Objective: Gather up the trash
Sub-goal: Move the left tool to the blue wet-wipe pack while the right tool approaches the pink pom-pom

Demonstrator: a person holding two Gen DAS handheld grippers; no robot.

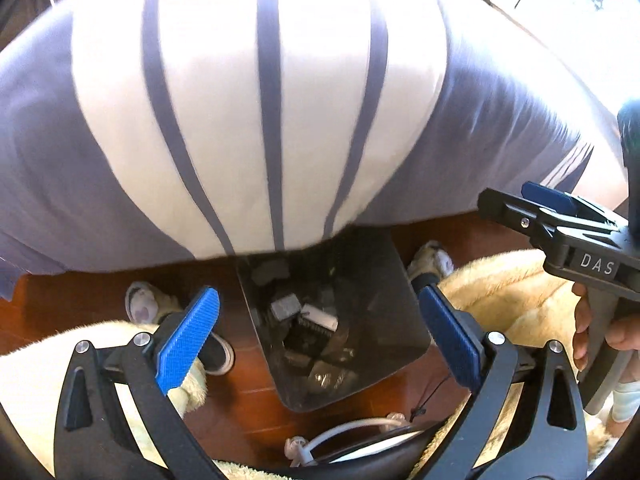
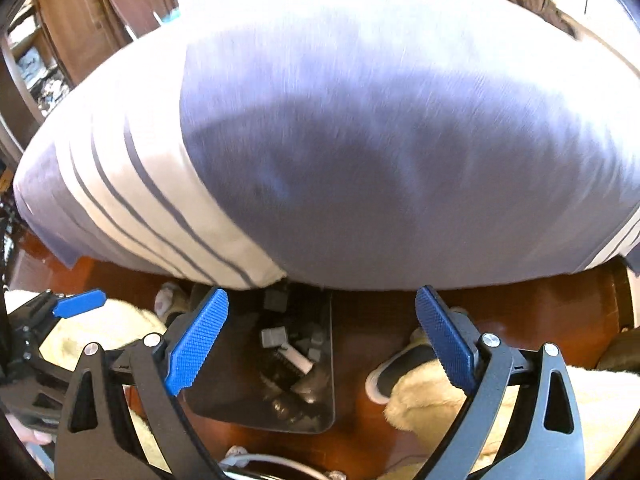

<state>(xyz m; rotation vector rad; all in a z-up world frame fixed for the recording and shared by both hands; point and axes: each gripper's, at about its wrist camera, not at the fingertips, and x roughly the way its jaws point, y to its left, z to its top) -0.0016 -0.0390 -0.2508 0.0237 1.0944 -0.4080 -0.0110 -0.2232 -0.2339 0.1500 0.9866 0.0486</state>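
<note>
Blue pads of the left claw (image 1: 318, 338) stand spread wide with nothing between them; the right claw (image 2: 322, 344) is likewise released and empty, and in the left view it shows at the right edge in a person's hand (image 1: 600, 334). Below both, on the wooden floor (image 1: 248, 404), sits the dark bin (image 1: 396, 312) holding grey scraps and a white piece of trash (image 1: 320, 316); furry slippers (image 2: 416, 392) flank it. Beyond hangs the striped bedding (image 1: 260, 120) of the bed. Judging by this, a drop into the bin is finished; the next move calls for finding another scrap, and none shows outside the bin.
</note>
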